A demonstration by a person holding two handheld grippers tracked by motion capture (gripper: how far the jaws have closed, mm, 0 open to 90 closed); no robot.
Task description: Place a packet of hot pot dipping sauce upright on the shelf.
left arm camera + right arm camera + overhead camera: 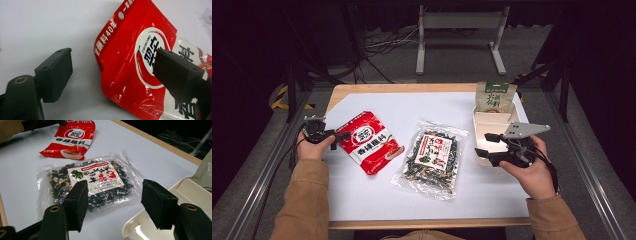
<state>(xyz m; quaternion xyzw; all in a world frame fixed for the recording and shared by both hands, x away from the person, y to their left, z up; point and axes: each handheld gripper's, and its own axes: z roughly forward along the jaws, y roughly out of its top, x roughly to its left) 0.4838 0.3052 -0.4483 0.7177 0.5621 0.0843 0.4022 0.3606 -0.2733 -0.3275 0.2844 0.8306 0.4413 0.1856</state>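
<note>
In the high view, the left gripper [343,137] is held at the left edge of the desk [362,197], its jaws spread at the near-left corner of the red packet [369,142], which lies flat on the left half of the white surface. A clear bag of dried vegetables [432,158] is laid near the middle. The right gripper [486,145] is held at the right edge with its jaws apart over the near end of a cream tray [484,120]; a green pouch [495,96] is stood in the tray's far end, by the far-right corner.

In the left gripper view, the left gripper [112,70] is seen wide open: one jaw is over bare desk, the other over the red packet [120,72], and nothing is clamped.

In the right gripper view, the right gripper [117,202] is shown open and empty, with the clear bag of dried vegetables [95,182] beyond its jaws, the cream tray [185,190] beside one jaw and the red packet [72,141] farther off.
</note>
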